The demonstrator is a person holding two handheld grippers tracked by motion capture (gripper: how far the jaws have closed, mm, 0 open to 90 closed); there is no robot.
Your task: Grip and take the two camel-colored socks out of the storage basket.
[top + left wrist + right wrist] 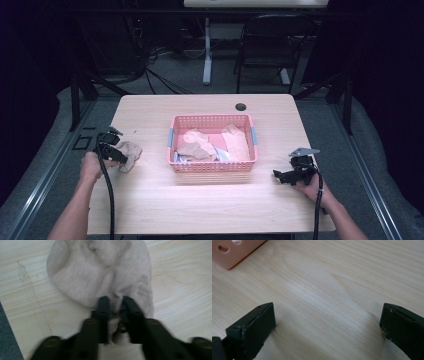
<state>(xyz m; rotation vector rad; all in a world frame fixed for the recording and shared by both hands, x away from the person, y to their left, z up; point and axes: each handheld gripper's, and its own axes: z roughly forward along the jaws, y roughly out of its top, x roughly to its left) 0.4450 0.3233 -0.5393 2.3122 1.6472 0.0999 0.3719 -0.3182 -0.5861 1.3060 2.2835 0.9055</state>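
- The table (150, 210), pale wood with a fine grain, lies under both my hands; my right gripper's (287, 176) view has bare boards between its jaws.
- A pink basket (212, 166) with perforated walls stands between my two grippers, well apart from each; folded and crumpled cloths in beige, peach and white lie inside it. One of its corners (227, 252) sits beyond my right gripper's left jaw.
- A beige sock (100, 272), soft and fuzzy, lies rumpled on the table just ahead of my left gripper's (115, 302) fingertips; from above it is a small crumpled heap (131, 154) on the basket side of that gripper.
- The sock's broad rounded body spreads out beyond my left fingertips, creased down the middle, while a narrow fold of its edge runs back between the two black jaws.
- My left jaws stand narrow, a slim gap between them with that fold of sock in it; the pads do not look pressed on the cloth.
- My right jaws stand wide apart, holding nothing, close above the wood.
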